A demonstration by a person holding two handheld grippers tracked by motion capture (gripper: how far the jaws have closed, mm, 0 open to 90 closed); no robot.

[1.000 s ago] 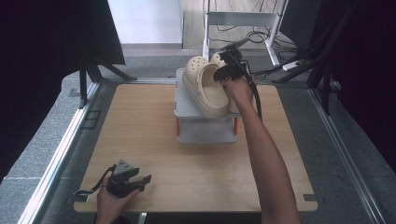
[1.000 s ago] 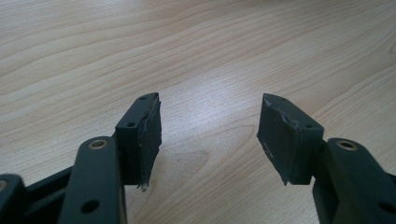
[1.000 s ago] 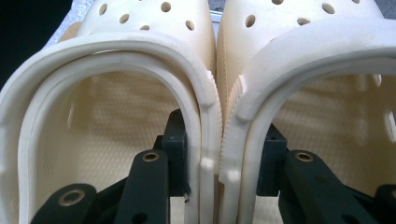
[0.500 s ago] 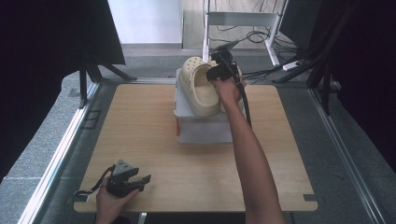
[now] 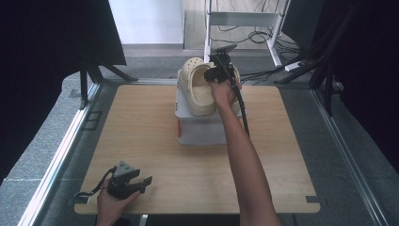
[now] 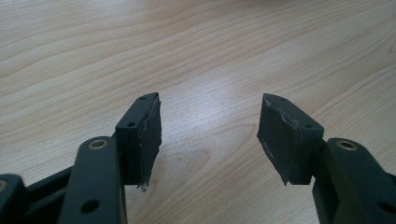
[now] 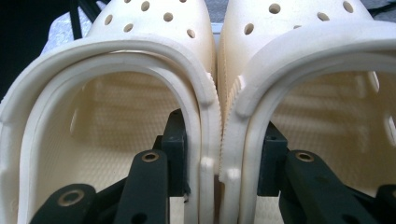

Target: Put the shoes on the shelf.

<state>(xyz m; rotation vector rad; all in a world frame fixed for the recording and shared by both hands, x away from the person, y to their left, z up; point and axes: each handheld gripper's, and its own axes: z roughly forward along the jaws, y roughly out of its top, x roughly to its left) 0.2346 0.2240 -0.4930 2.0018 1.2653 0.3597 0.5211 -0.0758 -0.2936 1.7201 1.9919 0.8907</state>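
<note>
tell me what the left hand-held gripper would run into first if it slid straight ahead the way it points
Probably nothing nearby: the left hand-held gripper has open jaws over bare wooden table, and in the high view it points across the near side, in front of the white box. Depth is uncertain.

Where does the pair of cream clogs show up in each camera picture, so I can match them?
High view: the pair of clogs sits upper centre on the white box, at the right gripper.
Left gripper view: not in it, just the wooden table.
Right gripper view: the clogs sit side by side, their inner walls pinched together.
Shared landmark: the right gripper.
</note>
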